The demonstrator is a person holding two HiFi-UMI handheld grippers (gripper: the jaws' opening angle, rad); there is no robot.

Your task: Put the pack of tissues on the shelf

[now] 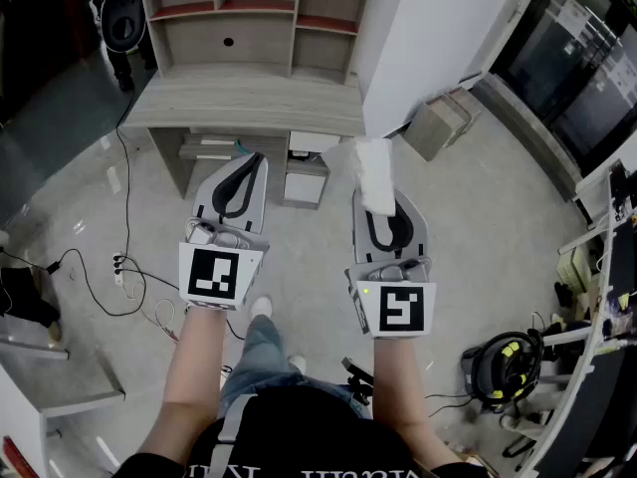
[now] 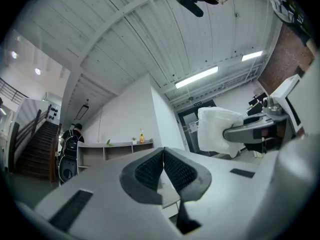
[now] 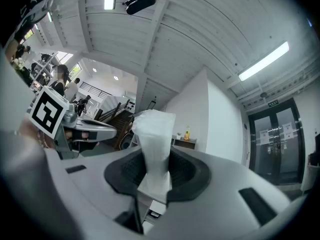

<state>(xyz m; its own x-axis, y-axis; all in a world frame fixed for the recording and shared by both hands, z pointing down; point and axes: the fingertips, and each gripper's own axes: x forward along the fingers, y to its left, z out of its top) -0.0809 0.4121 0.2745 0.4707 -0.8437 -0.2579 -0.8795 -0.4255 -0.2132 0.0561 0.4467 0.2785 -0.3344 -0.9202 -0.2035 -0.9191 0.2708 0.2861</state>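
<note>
A shelf [image 1: 254,13] over a bench [image 1: 249,103] is being faced, cables [image 1: 100,289] on the floor [image 1: 311,252]. Tissues [image 1: 373,172] are being clamped in the right gripper [image 1: 378,207]; the left gripper [image 1: 255,159] is being held alongside, closed, empty.

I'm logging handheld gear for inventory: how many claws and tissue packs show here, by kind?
Claws: 2, the left claw, shut and empty, and the right claw, gripping
Pack of tissues: 1
Total: 3

Grey left tongs [image 1: 255,160], right tongs [image 1: 386,217], black-white marker cubes [image 1: 214,275]; black shirt [image 1: 299,434], jeans [image 1: 261,352]
</note>
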